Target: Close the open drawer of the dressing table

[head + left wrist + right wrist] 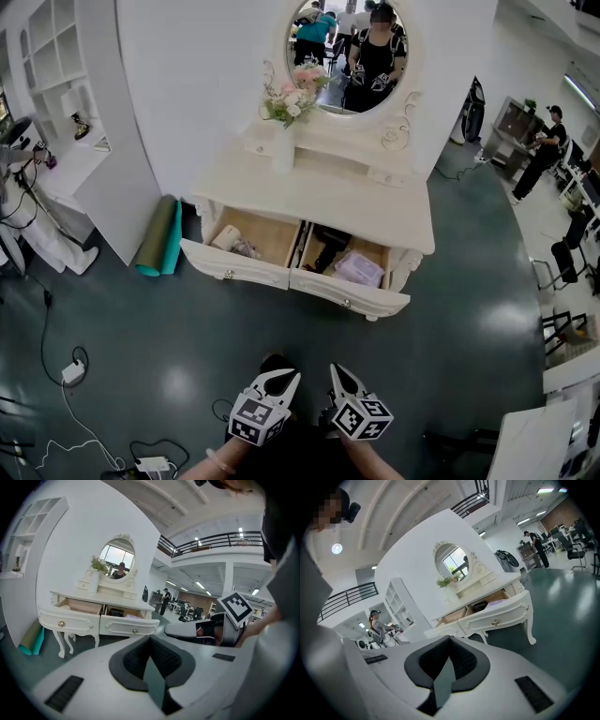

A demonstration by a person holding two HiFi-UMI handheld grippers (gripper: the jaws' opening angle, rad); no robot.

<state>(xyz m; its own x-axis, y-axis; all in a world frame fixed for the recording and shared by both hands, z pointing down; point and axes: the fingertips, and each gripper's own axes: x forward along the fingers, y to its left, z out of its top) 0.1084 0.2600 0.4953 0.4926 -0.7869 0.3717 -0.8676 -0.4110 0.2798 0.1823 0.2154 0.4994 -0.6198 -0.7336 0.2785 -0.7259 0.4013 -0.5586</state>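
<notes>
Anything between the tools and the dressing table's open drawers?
Nothing visible. Only bare floor lies between the left tool, the right tool and the open left drawer and right drawer. The rolled mat sits off that line, left of the dressing table. Whether drawer contents block closing, I cannot tell.

Looks like a large open-plan lab or office hall staged with a home corner: free-standing white wall point(197, 84) behind a dressing table point(375, 202), mezzanine railing point(220, 538) overhead, office chairs point(565, 255) beyond, cables point(45, 347) trailing over glossy green floor point(450, 356).
</notes>
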